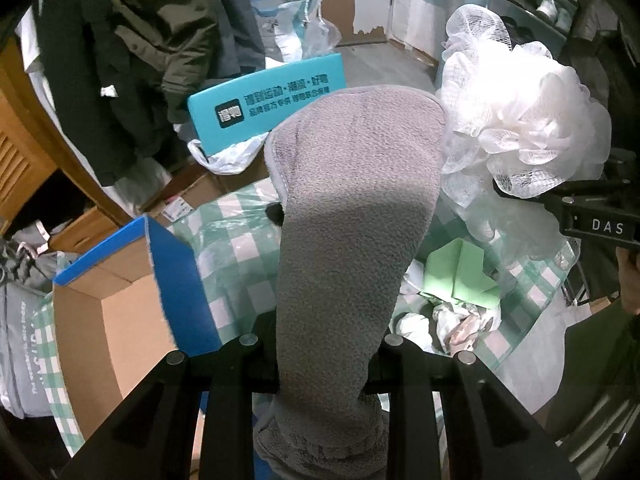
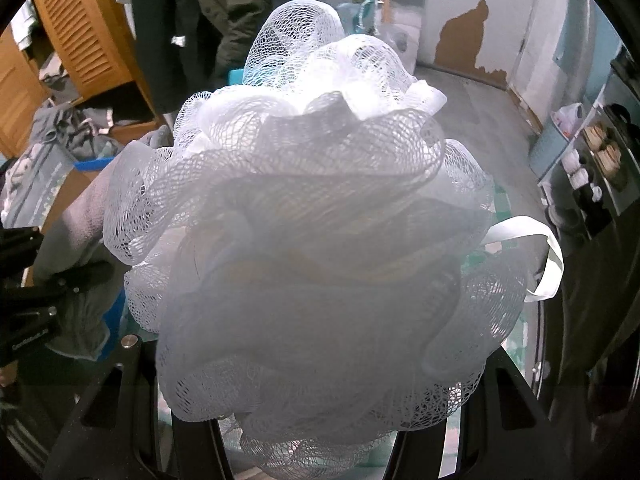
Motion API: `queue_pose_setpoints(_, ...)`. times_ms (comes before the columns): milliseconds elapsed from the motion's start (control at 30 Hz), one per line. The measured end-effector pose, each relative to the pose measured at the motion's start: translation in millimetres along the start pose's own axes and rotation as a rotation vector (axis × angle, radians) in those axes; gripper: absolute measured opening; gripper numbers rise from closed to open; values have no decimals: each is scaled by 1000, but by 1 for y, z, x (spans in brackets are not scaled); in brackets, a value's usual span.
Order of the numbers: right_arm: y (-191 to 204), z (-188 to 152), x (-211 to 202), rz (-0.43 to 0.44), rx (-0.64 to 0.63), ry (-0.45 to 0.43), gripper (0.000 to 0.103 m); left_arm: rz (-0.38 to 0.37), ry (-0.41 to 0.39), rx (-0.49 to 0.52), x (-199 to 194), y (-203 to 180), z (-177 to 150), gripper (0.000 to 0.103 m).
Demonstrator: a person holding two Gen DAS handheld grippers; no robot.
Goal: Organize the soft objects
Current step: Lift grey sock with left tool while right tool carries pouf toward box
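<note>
Grey cloth [image 1: 352, 208] is clamped in my left gripper [image 1: 320, 364], white mesh puff [image 2: 312, 216] in my right gripper [image 2: 316, 432], both lifted beside the open cardboard box [image 1: 120, 312]; either grip could slip.

I'm in a cluttered home bedroom: coats [image 1: 160, 40] hang ahead-left of my tongs, beside a louvered wooden wardrobe [image 2: 84, 36].
</note>
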State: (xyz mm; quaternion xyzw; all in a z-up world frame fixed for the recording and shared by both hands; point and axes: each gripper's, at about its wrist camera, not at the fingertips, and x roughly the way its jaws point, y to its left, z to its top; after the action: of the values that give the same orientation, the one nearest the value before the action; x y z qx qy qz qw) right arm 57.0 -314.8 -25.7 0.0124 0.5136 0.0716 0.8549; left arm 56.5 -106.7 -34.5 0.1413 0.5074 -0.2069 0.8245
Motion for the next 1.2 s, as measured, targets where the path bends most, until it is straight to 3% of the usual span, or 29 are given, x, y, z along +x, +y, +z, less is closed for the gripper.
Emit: queue_pose_setpoints(1200, 143, 49, 14, 144, -230, 7, 54, 140, -43, -225, -41, 129, -58, 26)
